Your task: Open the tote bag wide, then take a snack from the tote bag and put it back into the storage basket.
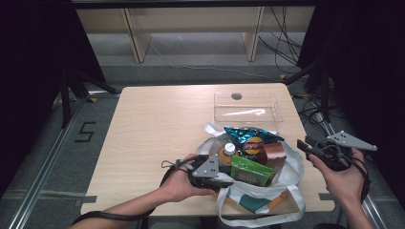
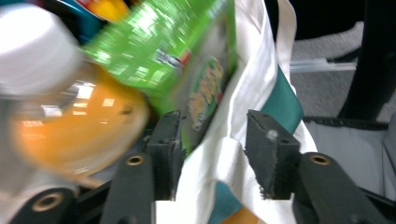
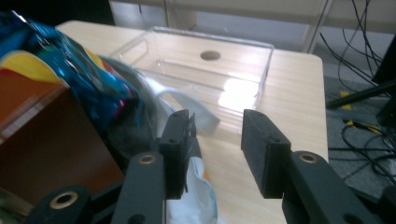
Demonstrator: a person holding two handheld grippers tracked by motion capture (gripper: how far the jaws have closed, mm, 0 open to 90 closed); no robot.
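A white tote bag [image 1: 292, 172] lies open at the table's front edge. It holds a blue chip bag [image 1: 248, 136], a green snack packet [image 1: 248, 171], an orange bottle [image 1: 227, 153] with a white cap and a brown box [image 1: 273, 153]. My left gripper [image 1: 225, 182] is at the bag's near left rim. In the left gripper view its jaws [image 2: 212, 135] stand apart with the bag's white cloth [image 2: 247, 70] loose between them, beside the green packet [image 2: 163, 51] and the bottle [image 2: 70, 126]. My right gripper [image 1: 303, 145] hovers at the bag's right side, open [image 3: 217, 130], with nothing between its pads.
A clear plastic tray [image 1: 246, 107] sits empty at the back right of the wooden table [image 1: 157, 129], just beyond the bag. In the right gripper view the tray [image 3: 210, 70] lies straight ahead. Cables run across the floor at the right.
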